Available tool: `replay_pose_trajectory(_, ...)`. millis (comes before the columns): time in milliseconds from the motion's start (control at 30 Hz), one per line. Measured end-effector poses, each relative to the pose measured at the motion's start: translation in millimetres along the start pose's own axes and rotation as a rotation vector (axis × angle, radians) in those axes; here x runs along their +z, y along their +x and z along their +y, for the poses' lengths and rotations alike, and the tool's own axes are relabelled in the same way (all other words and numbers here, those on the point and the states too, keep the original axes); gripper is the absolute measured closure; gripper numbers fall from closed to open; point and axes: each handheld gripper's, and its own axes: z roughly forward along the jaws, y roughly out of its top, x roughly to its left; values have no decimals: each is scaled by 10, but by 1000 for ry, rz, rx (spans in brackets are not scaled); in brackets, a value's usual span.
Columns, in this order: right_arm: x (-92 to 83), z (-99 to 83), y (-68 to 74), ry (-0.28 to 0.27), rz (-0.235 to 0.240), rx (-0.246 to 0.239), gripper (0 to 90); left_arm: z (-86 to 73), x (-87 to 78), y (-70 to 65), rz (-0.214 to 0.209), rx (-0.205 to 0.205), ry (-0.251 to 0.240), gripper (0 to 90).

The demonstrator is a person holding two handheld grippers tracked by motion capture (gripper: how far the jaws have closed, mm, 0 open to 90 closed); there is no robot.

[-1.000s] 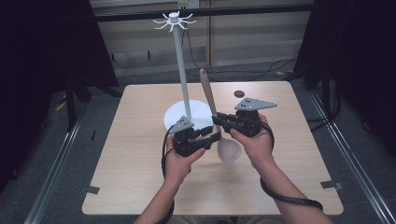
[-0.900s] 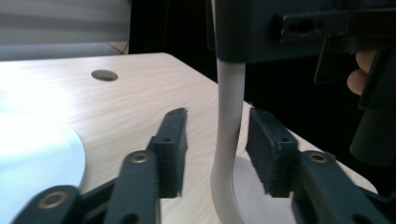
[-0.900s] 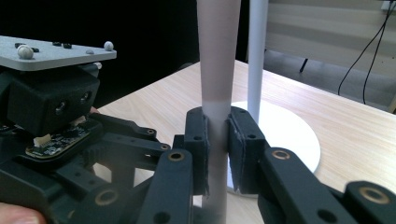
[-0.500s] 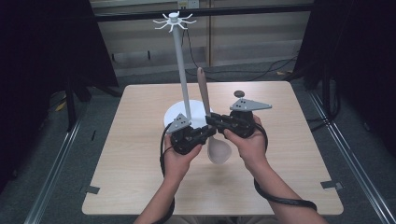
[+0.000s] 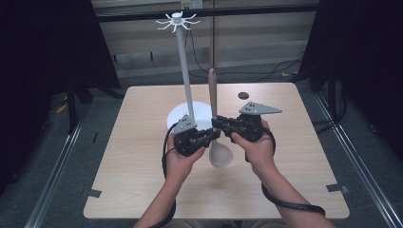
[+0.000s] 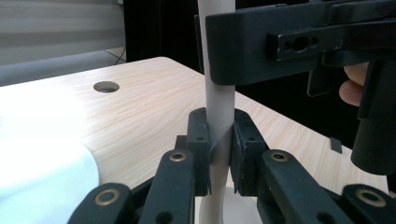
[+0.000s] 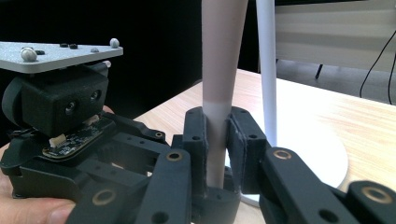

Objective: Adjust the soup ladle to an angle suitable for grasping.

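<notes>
Both tools clamp spoon (image 5: 215, 102) upright | left tool (image 5: 212, 135) just closed | right tool (image 5: 216, 122) unchanged

left gripper (image 5: 212, 137) + right gripper (image 5: 217, 122) | both clamp upright wooden spoon (image 5: 215, 114)

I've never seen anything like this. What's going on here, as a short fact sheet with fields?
Held thing: wooden spoon, upright, bowl end down near the table
Left hand-held gripper: shut on the spoon's handle, low
Right hand-held gripper: shut on the handle, just above the left one
Nearby: white stand with a round base and hooks on top, behind the spoon
Also on table: small dark round spot, far side
</notes>
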Motion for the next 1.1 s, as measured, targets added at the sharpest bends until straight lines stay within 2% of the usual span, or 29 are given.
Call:
replay_pose_trajectory(100, 2, -10, 1, -6, -7, -1, 774, 4, -2, 5, 9, 8, 14, 802)
replay_pose_trajectory(167, 3, -12, -7, -6, -6, 0, 737, -2, -7, 16, 16, 13, 22, 802)
replay_pose_trajectory(233, -12, -7, -18, -13, -7, -3, 666, -14, -12, 31, 15, 12, 22, 802)
replay_pose_trajectory(267, -27, -4, -25, -17, -9, 6, 624, -15, -22, 37, 25, 15, 35, 802)
replay_pose_trajectory(300, -43, -2, -37, -18, -4, 14, 582, -17, -22, 51, 17, 17, 31, 802)
replay_pose_trajectory(367, -79, -8, -61, -16, -9, 15, 509, -10, -37, 68, 34, 19, 40, 802)
replay_pose_trajectory(533, -168, -95, -141, 26, -26, -8, 332, 13, -64, 117, 40, 23, 38, 802)
replay_pose_trajectory(600, -197, -159, -167, 66, -55, -39, 262, 26, -80, 127, 55, 18, 35, 802)
replay_pose_trajectory(633, -213, -198, -180, 80, -65, -46, 228, 33, -88, 144, 48, 20, 30, 802)
replay_pose_trajectory(767, -266, -401, -253, 142, -75, -34, 120, 82, -118, 179, 59, 17, 21, 802)
replay_pose_trajectory(833, -299, -513, -284, 158, -89, -38, 104, 118, -132, 206, 53, 24, 24, 802)
replay_pose_trajectory(867, -319, -577, -297, 166, -98, -36, 88, 133, -137, 206, 67, 17, 22, 802)
replay_pose_trajectory(1000, -389, -759, -355, 196, -93, -36, 50, 197, -152, 240, 60, 12, 6, 802)
replay_pose_trajectory(1100, -415, -853, -380, 215, -107, -34, 49, 237, -157, 244, 70, 14, 9, 802)
